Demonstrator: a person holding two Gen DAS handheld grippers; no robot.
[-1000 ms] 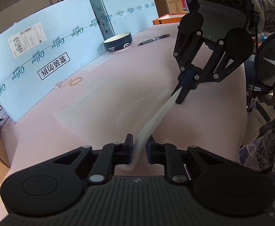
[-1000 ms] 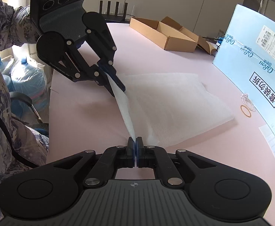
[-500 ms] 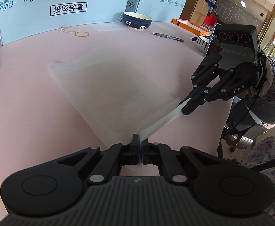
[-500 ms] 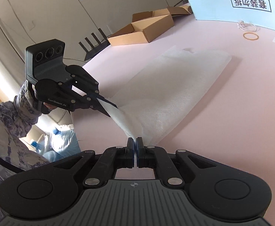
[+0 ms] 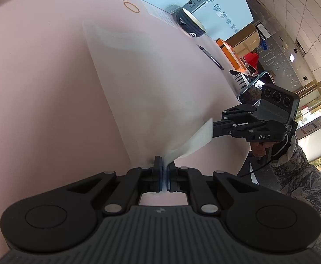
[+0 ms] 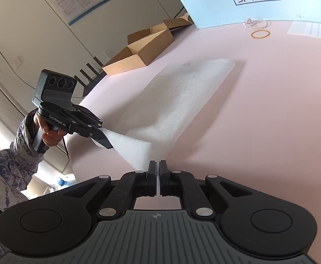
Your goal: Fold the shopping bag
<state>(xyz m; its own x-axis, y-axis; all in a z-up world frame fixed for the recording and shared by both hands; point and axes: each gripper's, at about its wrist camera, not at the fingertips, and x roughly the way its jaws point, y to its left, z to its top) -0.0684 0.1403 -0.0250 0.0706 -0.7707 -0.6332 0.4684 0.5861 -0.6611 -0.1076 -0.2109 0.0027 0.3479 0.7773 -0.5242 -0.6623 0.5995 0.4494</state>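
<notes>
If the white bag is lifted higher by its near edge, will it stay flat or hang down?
Probably it hangs down: the bag already sags between the left gripper and the right gripper. It looks thin and light, so air may move it. Its far part lies limp on the table.

White shopping bag (image 6: 182,101) flat, near edge lifted.

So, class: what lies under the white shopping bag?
The pink table lies under the shopping bag. Its near edge hangs lifted between the left gripper and the right gripper. Anything beneath the flat part is covered.
</notes>
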